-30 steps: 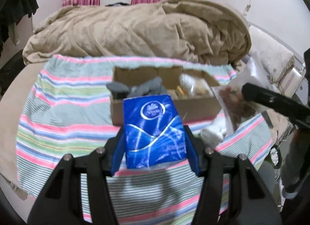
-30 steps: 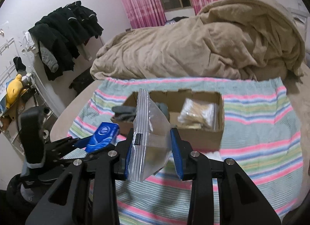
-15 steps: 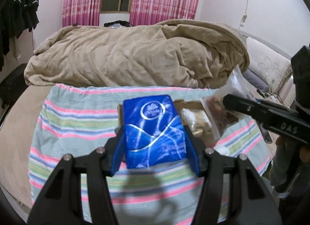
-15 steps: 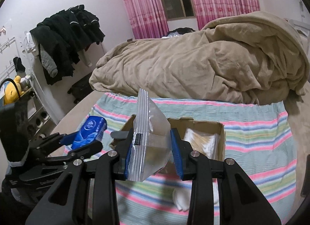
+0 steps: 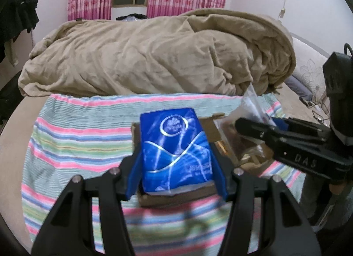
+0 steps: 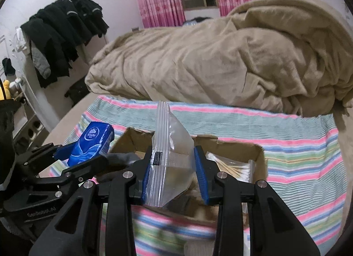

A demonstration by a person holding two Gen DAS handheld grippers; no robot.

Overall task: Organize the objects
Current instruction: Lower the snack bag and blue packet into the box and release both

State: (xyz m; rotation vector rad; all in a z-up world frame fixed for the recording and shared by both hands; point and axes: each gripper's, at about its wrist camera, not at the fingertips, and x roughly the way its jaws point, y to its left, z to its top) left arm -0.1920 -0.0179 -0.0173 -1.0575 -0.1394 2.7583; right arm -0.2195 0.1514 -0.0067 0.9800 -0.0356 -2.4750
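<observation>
My left gripper (image 5: 177,165) is shut on a blue tissue pack (image 5: 176,150) and holds it over the left part of an open cardboard box (image 5: 176,199). The pack also shows in the right wrist view (image 6: 92,143). My right gripper (image 6: 174,172) is shut on a clear zip bag (image 6: 169,154) above the same box (image 6: 253,152). The bag holds brown contents in the left wrist view (image 5: 240,136). A packet of cotton swabs (image 6: 233,165) and a grey cloth (image 6: 123,159) lie inside the box.
The box stands on a striped cloth (image 6: 308,167) on a bed. A rumpled tan blanket (image 5: 154,53) lies behind it. Black clothes (image 6: 64,31) hang at the left wall. A pillow (image 5: 308,72) lies at the far right.
Both grippers have moved forward and down over the box, each still holding its item. The box now lies directly beneath the tissue pack and the zip bag.
</observation>
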